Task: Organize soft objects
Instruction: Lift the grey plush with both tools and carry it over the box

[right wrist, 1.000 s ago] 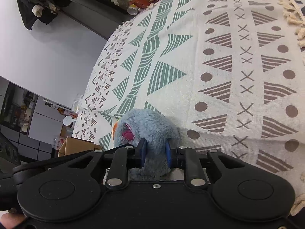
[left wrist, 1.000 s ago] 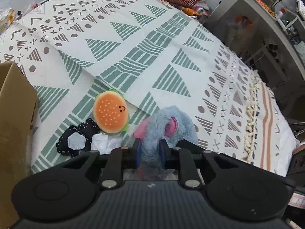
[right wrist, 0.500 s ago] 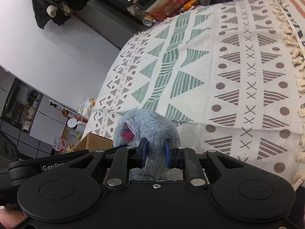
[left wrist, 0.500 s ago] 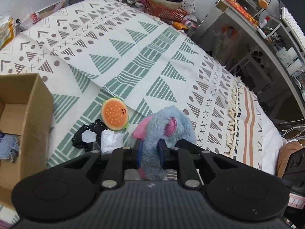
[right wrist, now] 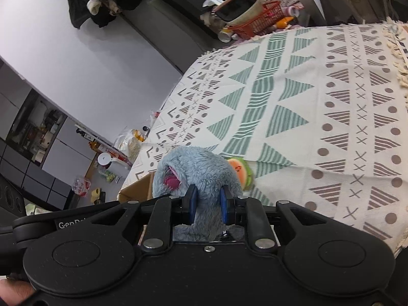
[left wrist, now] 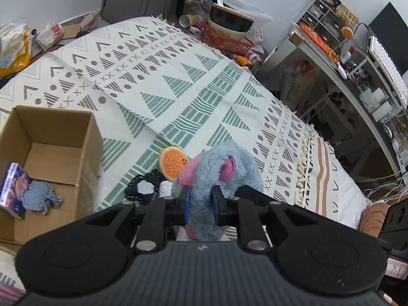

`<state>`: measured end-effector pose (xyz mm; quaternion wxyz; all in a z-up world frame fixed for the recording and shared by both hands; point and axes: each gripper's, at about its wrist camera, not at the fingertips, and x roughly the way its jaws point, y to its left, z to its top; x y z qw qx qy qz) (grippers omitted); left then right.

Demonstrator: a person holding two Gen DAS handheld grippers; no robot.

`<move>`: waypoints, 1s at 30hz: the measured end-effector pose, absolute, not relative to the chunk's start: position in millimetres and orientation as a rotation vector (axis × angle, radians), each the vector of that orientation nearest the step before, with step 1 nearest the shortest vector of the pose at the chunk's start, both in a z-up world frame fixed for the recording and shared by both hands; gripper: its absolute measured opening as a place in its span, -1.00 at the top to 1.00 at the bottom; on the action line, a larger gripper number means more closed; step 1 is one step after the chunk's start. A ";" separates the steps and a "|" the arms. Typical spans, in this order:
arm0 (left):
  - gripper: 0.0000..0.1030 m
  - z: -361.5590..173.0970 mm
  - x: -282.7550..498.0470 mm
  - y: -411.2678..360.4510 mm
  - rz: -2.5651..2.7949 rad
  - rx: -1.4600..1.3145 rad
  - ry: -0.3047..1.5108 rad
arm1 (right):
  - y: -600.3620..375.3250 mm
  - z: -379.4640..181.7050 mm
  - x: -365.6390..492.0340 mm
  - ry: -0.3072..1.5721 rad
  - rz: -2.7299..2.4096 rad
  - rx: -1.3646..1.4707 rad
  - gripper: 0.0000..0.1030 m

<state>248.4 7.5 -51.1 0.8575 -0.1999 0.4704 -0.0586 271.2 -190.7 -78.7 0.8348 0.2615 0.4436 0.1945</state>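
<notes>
Two grippers clamp one plush toy, a shaggy grey-blue animal with pink-lined ears, seen at lower centre of both wrist views. My left gripper pinches a narrow fold of its fur between blue pads, jaws nearly together. My right gripper squeezes another fold of the same toy in the same way, the gap only as wide as the compressed pile. The toy hangs over a woven blanket, cream with green striped triangles, brown dots and crosses, and a tasselled fringe toward the right. Just left of the toy in the left view lies a round burger-shaped plush, orange with dark specks; beside it, a black lacy item with white patches. An open corrugated cardboard box occupies the left edge, holding a small blue knitted piece and a glossy packet.
</notes>
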 end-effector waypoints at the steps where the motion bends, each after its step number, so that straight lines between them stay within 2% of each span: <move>1: 0.68 -49.6 246.9 10.7 -0.121 -0.422 0.983 | -187.5 -76.8 270.1 0.937 0.416 0.549 0.64; 30: 0.68 -42.4 216.0 133.0 -0.015 -0.553 0.907 | -64.0 -49.7 267.2 0.945 0.522 0.411 0.63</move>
